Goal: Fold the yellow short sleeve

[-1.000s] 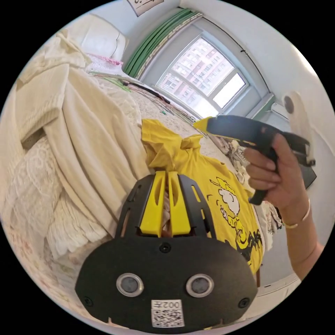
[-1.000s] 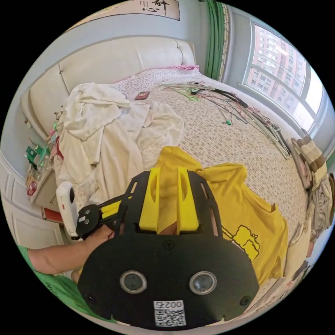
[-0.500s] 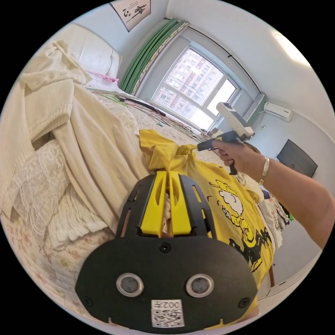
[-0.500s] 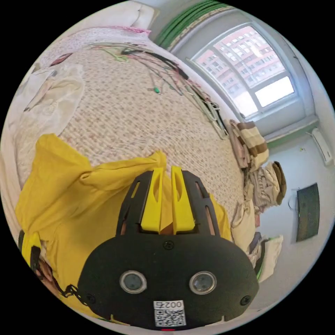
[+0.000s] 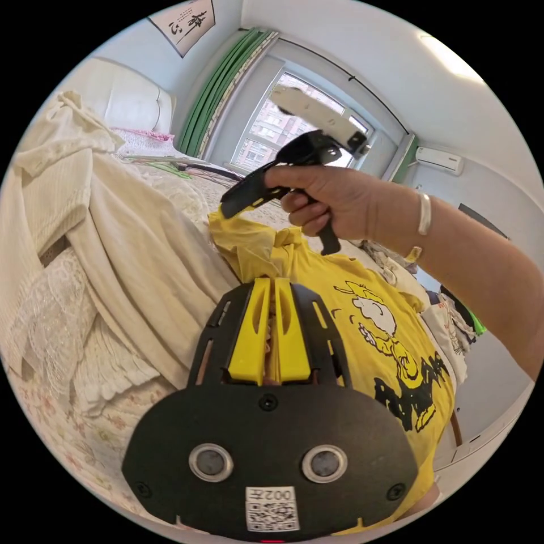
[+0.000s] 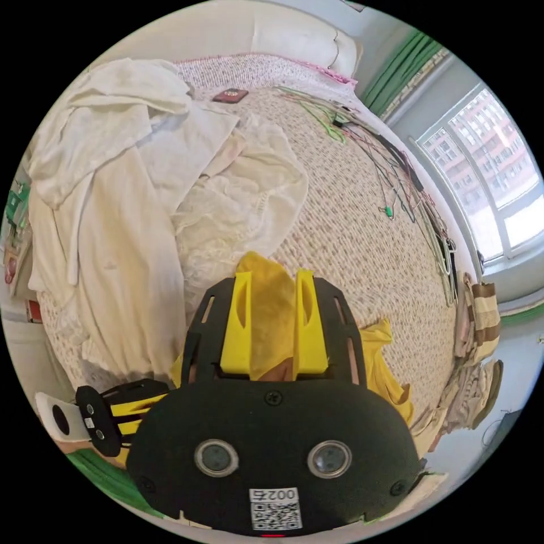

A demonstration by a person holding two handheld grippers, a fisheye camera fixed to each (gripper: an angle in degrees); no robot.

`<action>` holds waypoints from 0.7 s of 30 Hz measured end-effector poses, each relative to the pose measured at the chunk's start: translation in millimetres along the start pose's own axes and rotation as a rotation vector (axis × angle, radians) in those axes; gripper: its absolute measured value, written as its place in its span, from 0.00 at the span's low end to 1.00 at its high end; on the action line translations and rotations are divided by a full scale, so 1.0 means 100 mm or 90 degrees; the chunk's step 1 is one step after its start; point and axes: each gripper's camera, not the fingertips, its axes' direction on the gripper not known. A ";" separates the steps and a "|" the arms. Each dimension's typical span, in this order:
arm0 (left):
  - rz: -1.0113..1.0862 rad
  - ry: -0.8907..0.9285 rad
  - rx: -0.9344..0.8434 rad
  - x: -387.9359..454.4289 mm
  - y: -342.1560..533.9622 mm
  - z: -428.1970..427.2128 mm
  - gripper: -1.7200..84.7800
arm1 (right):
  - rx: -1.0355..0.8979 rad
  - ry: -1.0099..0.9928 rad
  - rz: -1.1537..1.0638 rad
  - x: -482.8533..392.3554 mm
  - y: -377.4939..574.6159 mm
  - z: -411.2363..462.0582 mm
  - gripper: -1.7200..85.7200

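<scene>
The left gripper [image 5: 271, 283] is pinching the yellow shirt [image 5: 391, 362] between nearly closed jaws. The right gripper [image 6: 273, 277], jaws set narrowly apart, is holding a bunched fold of the shirt, gripped by a hand [image 5: 334, 198]. The shirt is lying on the bed [image 6: 351, 238] beside cream clothes [image 6: 130, 187].

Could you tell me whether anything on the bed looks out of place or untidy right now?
Yes. A heap of cream clothes lies crumpled beside the yellow shirt, and a tangle of hangers sprawls across the bed near the window. The shirt itself is bunched, not flat.
</scene>
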 end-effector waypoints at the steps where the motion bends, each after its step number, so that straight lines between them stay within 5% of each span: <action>1: 0.000 0.000 0.000 0.02 0.02 0.01 0.01 | -0.031 0.012 -0.011 0.03 -0.05 0.11 0.08; 11: -0.131 -0.047 0.061 0.13 0.30 -0.10 0.01 | 0.256 -0.179 0.082 0.65 0.43 -0.71 0.01; 16: -0.011 -0.177 0.073 0.83 0.43 -0.10 0.01 | 0.259 -0.203 0.121 1.02 0.89 -0.47 0.01; 21: 0.184 -0.324 -0.045 1.71 0.57 0.30 0.01 | 0.252 -0.220 0.192 1.37 1.50 -0.02 0.01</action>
